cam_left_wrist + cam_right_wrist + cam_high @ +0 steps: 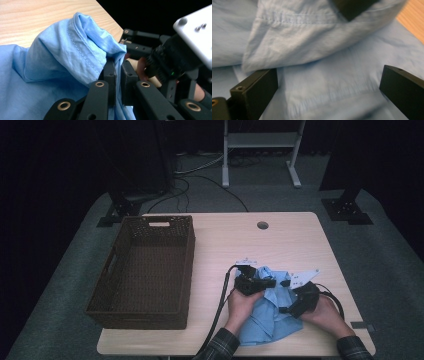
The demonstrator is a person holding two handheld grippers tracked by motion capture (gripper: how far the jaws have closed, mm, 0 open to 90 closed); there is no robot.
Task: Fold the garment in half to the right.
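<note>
A light blue cloth [262, 320] lies crumpled at the table's near right. My left gripper [273, 283] is over its far edge, pointing right. In the left gripper view the gripper [118, 72] is shut on a raised, stitched fold of the cloth [75, 50]. My right gripper [284, 296] faces it from the right, above the cloth. In the right gripper view the gripper [328, 87] is open, its jaws far apart, with the cloth [312, 50] lying beyond them and nothing pinched. A dark jaw tip [354, 7] sits at the top of that view.
A brown wicker basket [189, 265] stands on the left half of the wooden table [280, 240]. A round cable hole [262, 225] lies near the far edge. The right gripper's grey plate [195, 32] is close by in the left gripper view. Stands and cables lie on the floor behind.
</note>
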